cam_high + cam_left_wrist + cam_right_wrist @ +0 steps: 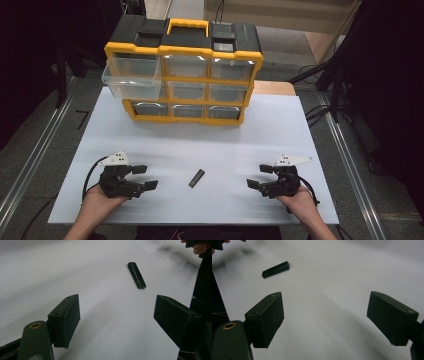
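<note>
Table [280,130], white-topped, takes up most of the high view, with dark floor and metal rails on either side of it. Toward its far edge stands a yellow-and-black organizer cabinet [184,75] with a yellow carry handle on top and three rows of clear drawers; its upper left drawer [131,80] is pulled out and juts past the frame, while the others sit flush. Nearer the person, the two grippers rest on the tabletop, well apart, one in each hand, both pointing inward toward the middle. The left gripper [146,177] sits at the near left, a cable curling away behind it, and its jaws stand spread wide with bare white surface between them, as its own view [116,320] shows. The right gripper [260,176] sits at the near right, its jaws likewise spread wide and holding nothing [325,320]. Between the two, lying flat on the table and touched by neither, is a small black bar [197,178], slim and rectangular, set at a slant. In the left gripper view the bar [136,275] lies ahead of the jaws and slightly to the right; in the right gripper view it [275,269] lies ahead and to the left.
</note>
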